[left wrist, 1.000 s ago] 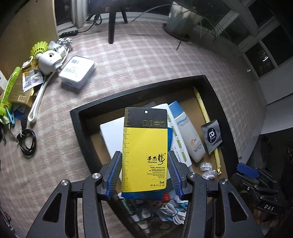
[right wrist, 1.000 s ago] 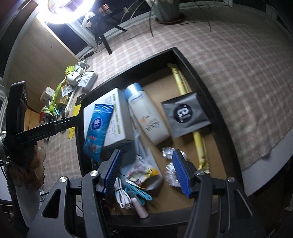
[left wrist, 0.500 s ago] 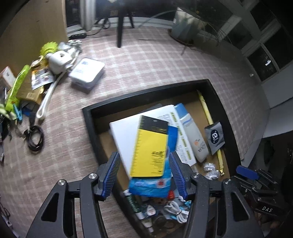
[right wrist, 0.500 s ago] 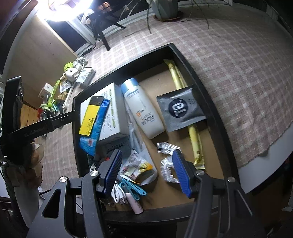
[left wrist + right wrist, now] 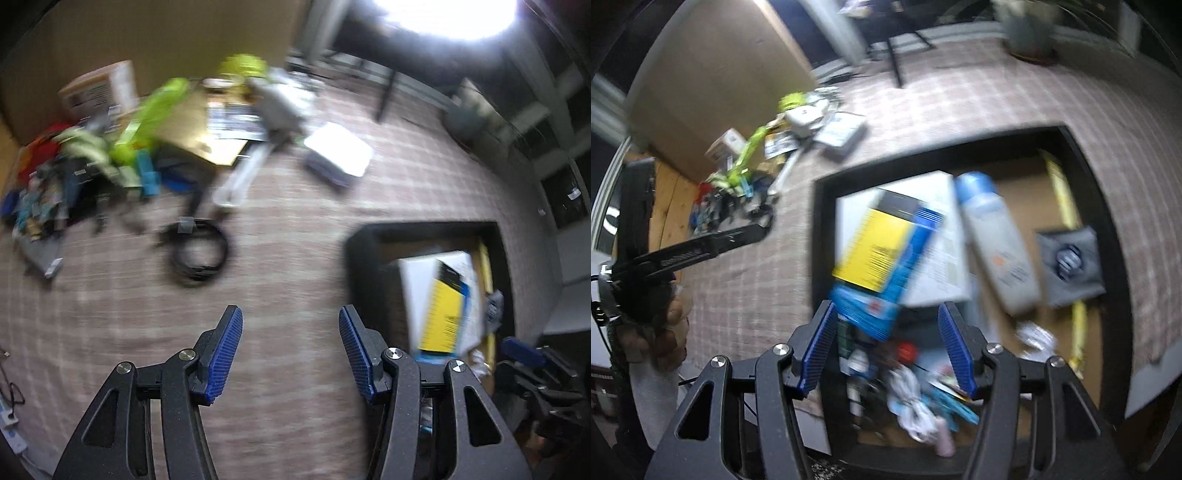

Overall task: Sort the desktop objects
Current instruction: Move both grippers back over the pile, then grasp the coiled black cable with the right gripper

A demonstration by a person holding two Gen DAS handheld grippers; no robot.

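Moved: since a second ago the yellow card-backed packet with a black top band (image 5: 445,314) has left the left gripper (image 5: 290,354), which has swung away over the checked pink tablecloth (image 5: 295,229).
Left gripper: jaws wide apart, nothing between the blue ribbed pads (image 5: 225,354).
Right gripper: the right gripper (image 5: 887,347) is also wide apart and empty, hanging over the near end of the black rectangular tray (image 5: 822,236).
Packet place: inside the tray, ahead of the right gripper and slightly left; far to the right of the left gripper. It lies on a blue plastic tissue pack (image 5: 886,291), both on top of a flat white box (image 5: 934,229).
Packet axis: long axis runs diagonally, black band pointing away from the right gripper and rightward, lower end near its left finger.
Left view only: a coiled black cable (image 5: 199,254) ahead of the gripper, with a blurred heap of green and mixed clutter (image 5: 122,147) beyond it to the left.
Right view only: a white bottle with a blue cap (image 5: 993,240), a grey sachet (image 5: 1067,266) and a yellow stick (image 5: 1067,218) to the right in the tray.
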